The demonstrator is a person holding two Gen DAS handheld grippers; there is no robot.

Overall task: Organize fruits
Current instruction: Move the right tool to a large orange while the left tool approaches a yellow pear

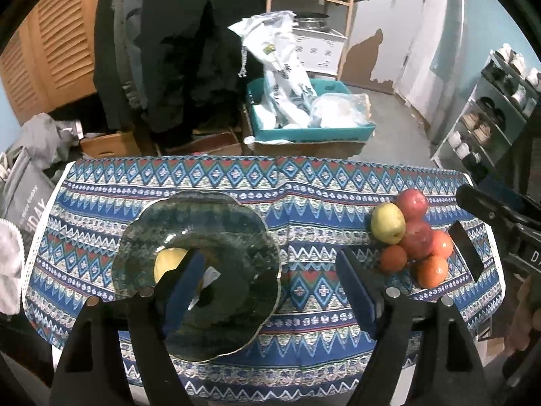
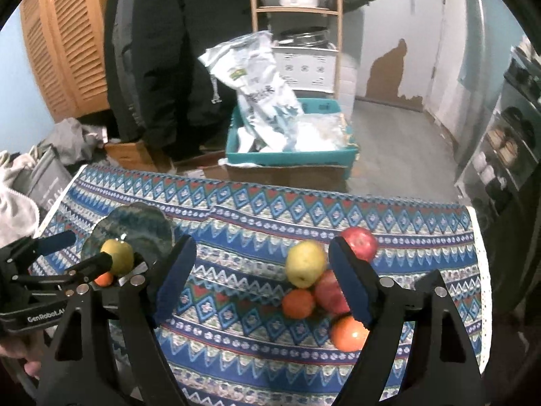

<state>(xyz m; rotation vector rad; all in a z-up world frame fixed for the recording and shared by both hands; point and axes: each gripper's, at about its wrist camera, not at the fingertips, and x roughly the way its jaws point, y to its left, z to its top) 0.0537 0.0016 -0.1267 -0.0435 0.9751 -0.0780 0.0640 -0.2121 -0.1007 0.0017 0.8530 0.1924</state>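
Fingers (image 2: pixel 351 291) on my right gripper (image 2: pixel 260 287) gape empty; I'd straddle the yellow apple (image 2: pixel 305 264) near the surface's right edge squarely.

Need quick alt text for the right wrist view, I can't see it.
The open right gripper hovers empty over a fruit pile on the patterned tablecloth. At left, the left gripper sits by the green plate holding a yellow apple.
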